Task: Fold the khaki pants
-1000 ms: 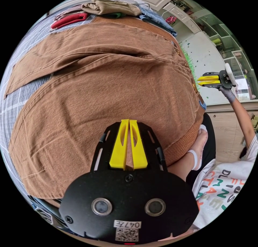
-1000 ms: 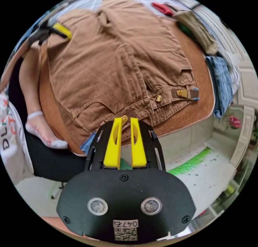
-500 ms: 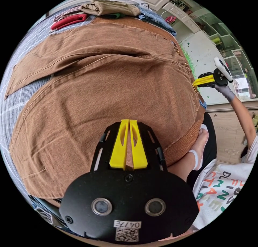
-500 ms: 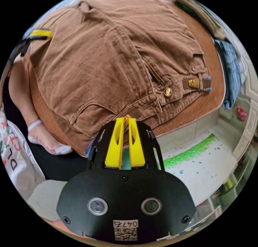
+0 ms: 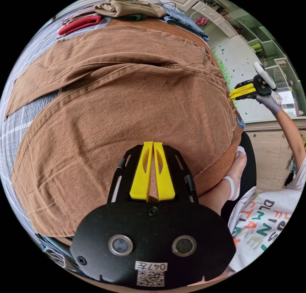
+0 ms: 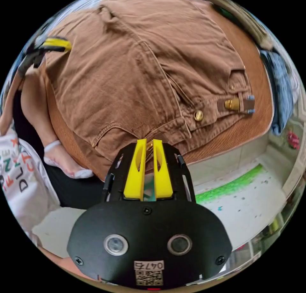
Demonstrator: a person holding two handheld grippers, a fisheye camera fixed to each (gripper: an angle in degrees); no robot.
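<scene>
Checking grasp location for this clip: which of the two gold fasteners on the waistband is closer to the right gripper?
The round gold button. It sits nearer the right gripper than the oblong gold clasp, which lies farther along the khaki pants waistband.

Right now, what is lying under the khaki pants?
Under the khaki pants a brown woven mat shows along the waistband edge, and a grey checked cover shows beside the legs. What lies beneath the middle of the pants is covered.

The khaki pants [image 5: 127, 98] lay spread ahead of the left gripper [image 5: 152, 144], its tips over one leg. The right gripper [image 6: 149, 143] sat at the waistband's edge. A pile of clothes [image 5: 127, 7] lay beyond the pants.
</scene>
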